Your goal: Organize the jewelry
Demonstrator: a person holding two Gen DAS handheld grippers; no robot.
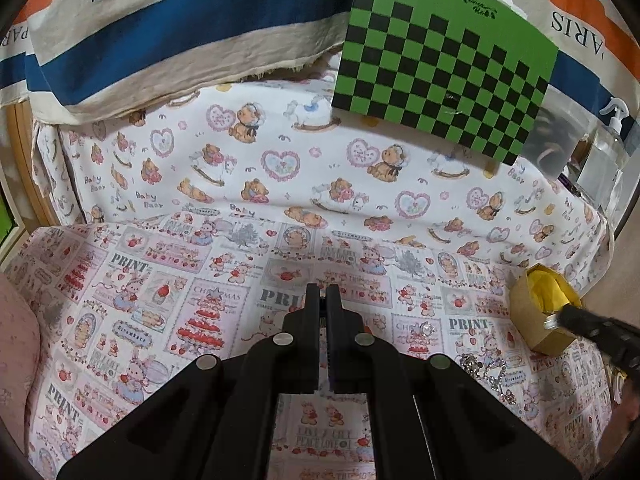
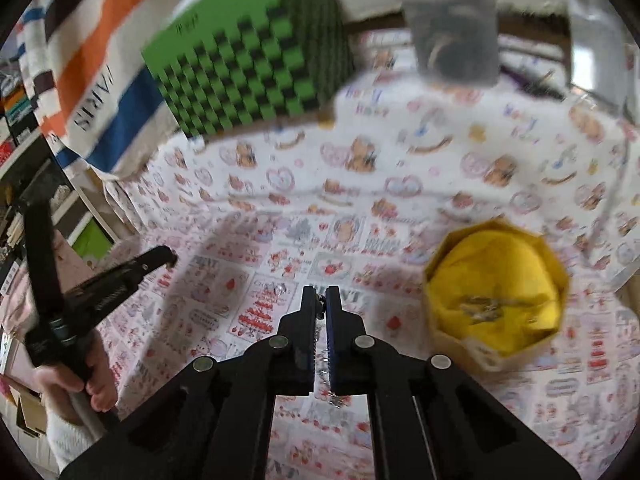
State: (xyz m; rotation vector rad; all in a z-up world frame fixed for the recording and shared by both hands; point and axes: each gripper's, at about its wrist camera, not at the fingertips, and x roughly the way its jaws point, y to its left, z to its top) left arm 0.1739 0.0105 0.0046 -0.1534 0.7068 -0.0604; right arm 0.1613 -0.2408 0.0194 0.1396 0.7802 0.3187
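Note:
A cardboard box (image 1: 536, 320) lined with yellow tissue stands at the right of the printed cloth; in the right wrist view (image 2: 496, 296) a piece of jewelry (image 2: 480, 306) lies inside it. My right gripper (image 2: 321, 300) is shut on a thin silvery chain that hangs between its fingers, left of the box. In the left wrist view its tip (image 1: 560, 320) sits at the box's rim. A small sparkly ring (image 1: 426, 329) and a rhinestone piece (image 1: 486, 372) lie on the cloth. My left gripper (image 1: 322, 292) is shut and empty over the cloth.
A green and black checkered board (image 1: 440, 68) leans at the back. A striped "PARIS" fabric (image 1: 180, 28) hangs behind. A clear container (image 1: 560, 140) and a pump bottle (image 1: 612, 128) stand at the back right. A pink cushion (image 1: 16, 360) lies at the left.

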